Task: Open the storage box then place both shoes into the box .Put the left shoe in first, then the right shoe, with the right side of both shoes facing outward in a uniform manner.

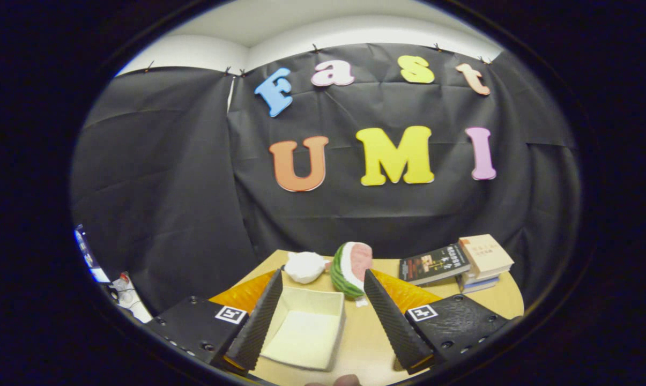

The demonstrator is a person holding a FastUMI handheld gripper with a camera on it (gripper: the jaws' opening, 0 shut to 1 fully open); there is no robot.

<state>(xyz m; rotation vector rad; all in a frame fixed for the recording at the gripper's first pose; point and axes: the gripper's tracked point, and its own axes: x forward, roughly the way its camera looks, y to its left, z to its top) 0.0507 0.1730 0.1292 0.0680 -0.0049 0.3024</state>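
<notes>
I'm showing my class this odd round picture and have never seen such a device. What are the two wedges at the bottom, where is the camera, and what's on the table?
A person carries a hand-held gripper; the camera rides on it, looking forward along its two fingers. Those wedges are the fingers, spread apart and holding nothing. Between them on the wooden table sits an open box, nothing in it. Beyond the fingers lie a white crumpled object, a toy watermelon slice and a stack of books.

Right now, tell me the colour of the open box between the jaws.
Cream-white inside and out, seen best in the gripper view: the box.
</notes>
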